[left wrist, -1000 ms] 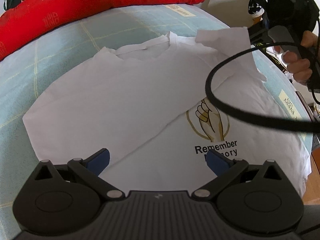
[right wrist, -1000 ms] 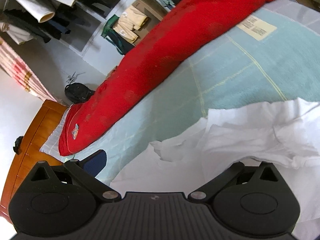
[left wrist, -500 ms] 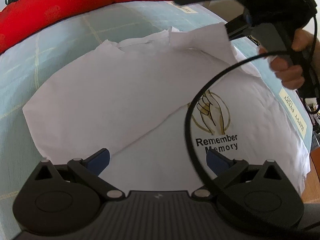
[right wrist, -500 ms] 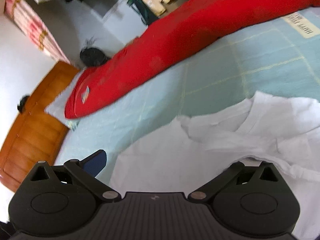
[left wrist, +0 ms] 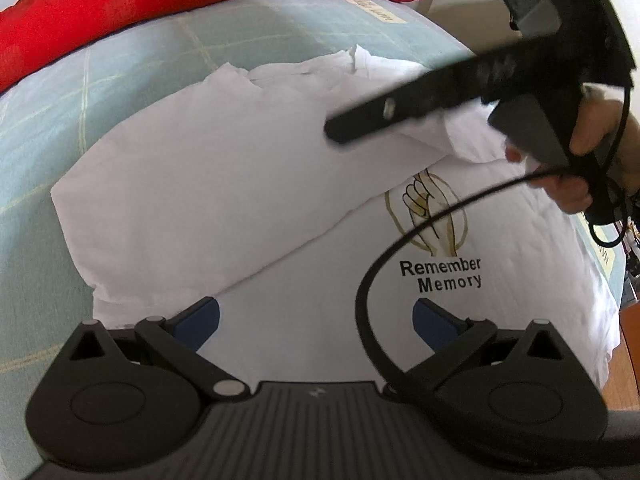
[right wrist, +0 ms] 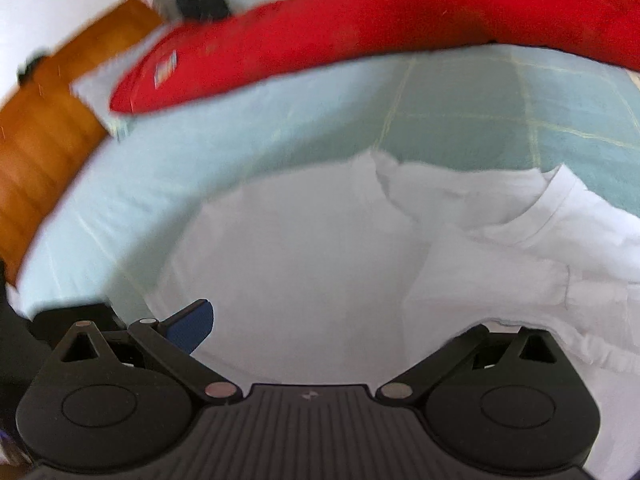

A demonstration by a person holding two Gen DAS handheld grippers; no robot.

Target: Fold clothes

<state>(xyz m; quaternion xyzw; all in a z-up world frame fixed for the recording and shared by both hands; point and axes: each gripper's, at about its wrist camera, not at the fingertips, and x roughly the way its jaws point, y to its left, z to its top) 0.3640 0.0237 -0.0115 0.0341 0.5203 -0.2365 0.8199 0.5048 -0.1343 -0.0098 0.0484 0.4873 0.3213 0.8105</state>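
— Where is the shirt lying?

— The white T-shirt [left wrist: 224, 184] is lying spread on the pale blue bed cover [left wrist: 60, 128], with its left side folded in over the body, so a diagonal fold edge is running across the front. The printed hand emblem and the words "Remember Memory" [left wrist: 440, 276] are showing just beside that fold. The neckline is pointing away, toward the red bolster [left wrist: 160, 4] lying along the far edge of the bed.

— And the left gripper?

— The left gripper [left wrist: 316, 316] is hovering above the shirt's lower part, its blue-padded jaws standing wide apart and pinching nothing.

— The right one?

— The right gripper [right wrist: 324, 328] is reaching in over the collar area (the left camera is catching it from the side, with a hand [left wrist: 588, 152] wrapped around its handle and a black cable [left wrist: 400, 240] looping down). One blue pad [right wrist: 190, 326] is showing at the left, but white cloth is covering the other finger, so I cannot tell whether the jaws are gripping the sleeve fabric or merely sitting under it. The right-wrist view is also blurring.
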